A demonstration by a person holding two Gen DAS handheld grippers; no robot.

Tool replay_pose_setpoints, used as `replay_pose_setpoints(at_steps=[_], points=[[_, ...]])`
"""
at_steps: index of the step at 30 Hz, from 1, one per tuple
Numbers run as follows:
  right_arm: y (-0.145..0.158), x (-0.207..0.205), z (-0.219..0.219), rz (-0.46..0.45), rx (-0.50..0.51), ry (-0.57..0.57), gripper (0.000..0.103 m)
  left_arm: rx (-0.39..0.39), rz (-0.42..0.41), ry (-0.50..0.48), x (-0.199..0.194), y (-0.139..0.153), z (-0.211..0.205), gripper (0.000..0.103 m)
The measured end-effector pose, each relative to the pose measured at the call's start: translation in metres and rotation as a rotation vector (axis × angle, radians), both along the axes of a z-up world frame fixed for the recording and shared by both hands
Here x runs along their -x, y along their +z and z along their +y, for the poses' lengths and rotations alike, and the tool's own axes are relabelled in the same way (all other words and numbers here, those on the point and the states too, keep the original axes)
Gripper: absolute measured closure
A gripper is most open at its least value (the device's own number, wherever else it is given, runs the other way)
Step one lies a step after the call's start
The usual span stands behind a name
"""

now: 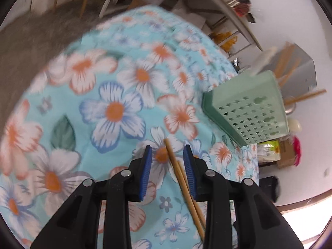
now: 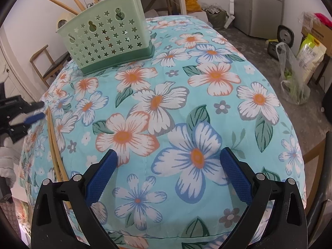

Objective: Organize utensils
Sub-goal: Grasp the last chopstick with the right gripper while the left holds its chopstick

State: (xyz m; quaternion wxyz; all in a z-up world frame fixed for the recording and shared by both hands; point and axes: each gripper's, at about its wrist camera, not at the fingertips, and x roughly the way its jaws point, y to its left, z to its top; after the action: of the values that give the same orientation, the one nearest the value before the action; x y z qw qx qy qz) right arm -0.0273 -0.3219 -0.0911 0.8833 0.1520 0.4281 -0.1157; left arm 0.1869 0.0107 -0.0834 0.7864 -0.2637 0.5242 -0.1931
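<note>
A pair of wooden chopsticks (image 1: 180, 174) lies on the floral tablecloth (image 1: 108, 108), between the blue pads of my left gripper (image 1: 168, 152), close to the right pad. The left gripper is open, low over the cloth. A green star-punched utensil basket (image 1: 249, 112) stands to its right with wooden utensils (image 1: 290, 70) sticking out. In the right wrist view the basket (image 2: 110, 39) stands at the far left, the chopsticks (image 2: 54, 145) lie at the left table edge, and the left gripper (image 2: 35, 112) hovers at their far end. My right gripper (image 2: 168, 161) is open and empty above the cloth.
A wooden chair (image 2: 47, 64) stands behind the table's left side. A plastic bag (image 2: 290, 76), boxes and a fridge (image 2: 261, 6) stand on the grey floor to the right. A shelf with clutter (image 1: 238, 2) lines the wall.
</note>
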Motion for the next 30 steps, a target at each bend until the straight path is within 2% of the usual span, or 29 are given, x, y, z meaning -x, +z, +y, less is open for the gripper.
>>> replay_pose_setpoints(at_steps=[3,8,12,16,20,22,25,28,30], points=[[0.0,0.0,0.0,-0.004,-0.006,-0.001,0.008,0.021,0.027,0.024,-0.005,-0.009,-0.001,0.075],[0.0,0.0,0.001,-0.007,-0.005,-0.007,0.008,0.023,0.027,0.039,-0.007,-0.007,-0.008,0.077],[0.001,0.0,0.002,-0.004,-0.003,-0.001,0.008,0.062,0.035,0.068,-0.012,-0.007,-0.006,0.097],[0.001,0.0,0.001,-0.005,-0.005,0.001,0.008,0.045,0.009,0.094,-0.019,-0.005,0.005,0.097],[0.001,0.0,0.002,-0.002,0.009,-0.003,0.008,-0.032,-0.044,0.142,-0.023,0.003,0.019,0.097],[0.0,0.0,0.002,-0.003,0.007,-0.006,0.008,-0.051,-0.037,0.134,-0.024,0.002,0.022,0.096],[0.0,0.0,0.002,-0.004,0.002,-0.01,0.008,-0.04,-0.018,0.115,-0.022,-0.002,0.023,0.094],[0.0,0.0,0.002,-0.003,0.002,-0.01,0.008,-0.009,0.003,0.08,-0.014,-0.003,0.021,0.084],[0.001,0.0,0.002,-0.005,0.0,-0.01,0.008,-0.004,0.012,0.064,-0.01,-0.003,0.018,0.082]])
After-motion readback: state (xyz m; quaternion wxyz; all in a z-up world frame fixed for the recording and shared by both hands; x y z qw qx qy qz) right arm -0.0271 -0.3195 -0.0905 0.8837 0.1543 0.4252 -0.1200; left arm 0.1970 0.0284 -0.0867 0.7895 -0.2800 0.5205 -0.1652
